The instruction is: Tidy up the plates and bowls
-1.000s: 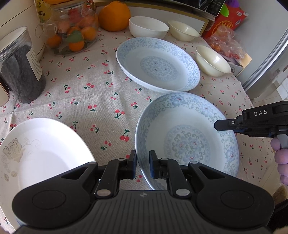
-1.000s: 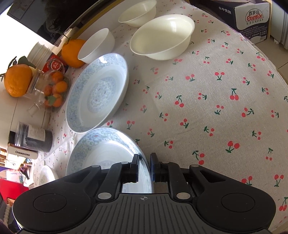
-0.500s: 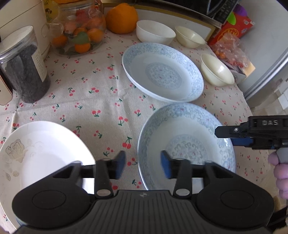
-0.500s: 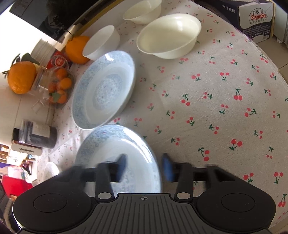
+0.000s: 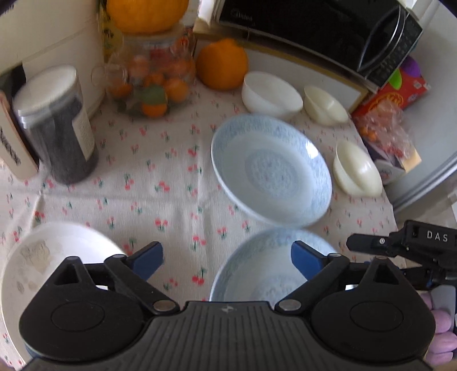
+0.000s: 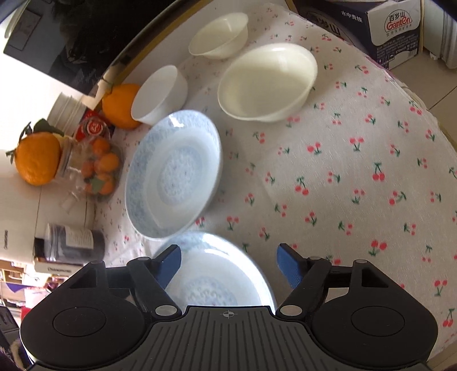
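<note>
Two blue-patterned plates lie on the cherry tablecloth: a near plate point(image 5: 265, 268) point(image 6: 211, 274) and a far plate point(image 5: 271, 171) point(image 6: 174, 177). A white plate point(image 5: 54, 256) lies at the near left. A white bowl point(image 5: 270, 94) point(image 6: 160, 95) and two cream bowls point(image 5: 324, 105) point(image 5: 357, 171) stand at the back; the larger cream bowl point(image 6: 268, 82) and the smaller one point(image 6: 218, 35) also show in the right wrist view. My left gripper point(image 5: 227, 261) is open and empty above the near plate's left rim. My right gripper point(image 6: 228, 264) is open and empty above its right rim.
A dark jar point(image 5: 54, 125), a glass jar of small oranges point(image 5: 151, 77), a large orange point(image 5: 221, 64) and a microwave point(image 5: 314, 25) stand at the back. A snack bag point(image 5: 385, 125) lies at the right. A carton point(image 6: 380, 25) stands beyond the table edge.
Both grippers have opened wide, letting go of the near blue plate's rim, and have pulled back and up. The plate stays on the cloth.
</note>
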Available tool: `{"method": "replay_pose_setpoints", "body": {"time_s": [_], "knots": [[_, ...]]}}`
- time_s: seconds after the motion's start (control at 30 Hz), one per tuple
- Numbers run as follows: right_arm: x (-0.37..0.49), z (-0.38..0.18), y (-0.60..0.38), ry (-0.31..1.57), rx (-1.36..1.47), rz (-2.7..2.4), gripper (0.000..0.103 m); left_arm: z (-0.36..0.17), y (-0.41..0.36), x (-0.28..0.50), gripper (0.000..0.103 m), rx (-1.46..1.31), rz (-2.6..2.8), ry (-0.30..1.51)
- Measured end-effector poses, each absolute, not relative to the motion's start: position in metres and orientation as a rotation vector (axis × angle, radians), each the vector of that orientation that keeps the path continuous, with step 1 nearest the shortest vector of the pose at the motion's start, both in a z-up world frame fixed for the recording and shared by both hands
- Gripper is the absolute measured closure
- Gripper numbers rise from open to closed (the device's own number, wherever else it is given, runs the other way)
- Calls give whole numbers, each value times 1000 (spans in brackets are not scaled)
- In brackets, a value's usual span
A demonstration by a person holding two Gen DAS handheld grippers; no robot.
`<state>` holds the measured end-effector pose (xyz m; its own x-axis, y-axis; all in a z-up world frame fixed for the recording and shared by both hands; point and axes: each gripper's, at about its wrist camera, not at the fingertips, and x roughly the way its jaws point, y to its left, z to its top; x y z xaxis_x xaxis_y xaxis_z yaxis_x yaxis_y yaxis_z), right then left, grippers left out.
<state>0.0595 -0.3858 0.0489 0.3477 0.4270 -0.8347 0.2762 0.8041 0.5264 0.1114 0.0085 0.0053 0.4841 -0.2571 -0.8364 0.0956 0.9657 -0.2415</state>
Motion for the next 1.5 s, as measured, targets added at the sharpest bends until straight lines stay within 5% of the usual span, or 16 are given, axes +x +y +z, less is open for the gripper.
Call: {"method": "replay_pose_setpoints", "body": {"time_s": [0.17,0.43,0.87,1.27,1.5], "knots": [[75,45,-386,1152,672,141,24,-7,14,122,1,-206,-201,899],[101,26,-384,1080,691,199,24,-37,15,153,9,-291,-193,910],[115,4,-382,1008,789,161,25,-49,-4,169,40,-312,-176,884],[115,0,-380,1021,768,119,69,-53,-8,171,73,-292,-174,881],[116,-1,-376,1031,756,146,80,-53,-7,171,79,-281,-177,886]]}}
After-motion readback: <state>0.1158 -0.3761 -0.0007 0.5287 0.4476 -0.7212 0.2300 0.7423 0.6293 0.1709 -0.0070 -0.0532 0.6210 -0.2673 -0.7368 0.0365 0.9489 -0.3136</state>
